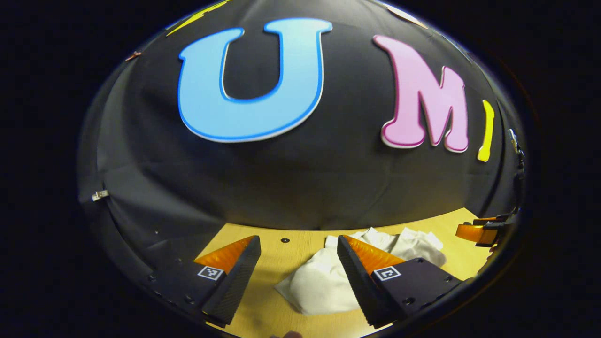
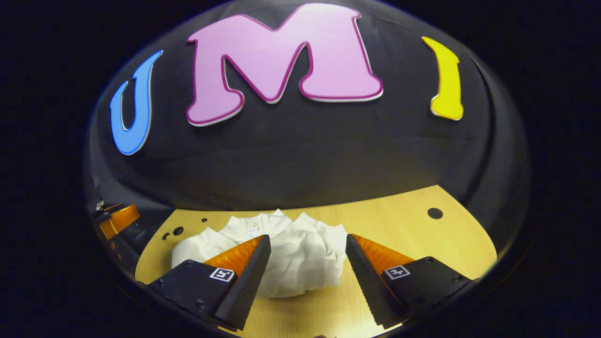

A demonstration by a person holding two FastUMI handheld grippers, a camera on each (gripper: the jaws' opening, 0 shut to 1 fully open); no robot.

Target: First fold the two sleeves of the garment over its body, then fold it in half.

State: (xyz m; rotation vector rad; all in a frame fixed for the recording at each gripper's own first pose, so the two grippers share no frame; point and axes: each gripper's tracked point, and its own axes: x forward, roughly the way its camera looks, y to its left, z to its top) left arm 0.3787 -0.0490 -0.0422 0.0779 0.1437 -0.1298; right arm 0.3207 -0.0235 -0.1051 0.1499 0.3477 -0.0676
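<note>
Left gripper view puts the white garment (image 1: 324, 281) low on the wooden bench (image 1: 272, 249), bunched into soft lumps, partly behind my left claw (image 1: 298, 281), whose fingers stand wide apart with nothing between them. Farther right I can see the right claw (image 1: 479, 232) at the edge of that view.

From the right gripper view, the garment (image 2: 300, 258) lies just ahead of my right claw (image 2: 307, 279), also spread wide and empty; a small label shows near the collar at the far side.

I judge the cloth light, limp and prone to sagging, so it will drape and crumple rather than hold a crease. I cannot pick out the sleeves in this heap. I would pinch a thin edge at a cuff or shoulder seam, not a thick bunch, and drag it flat first.
</note>
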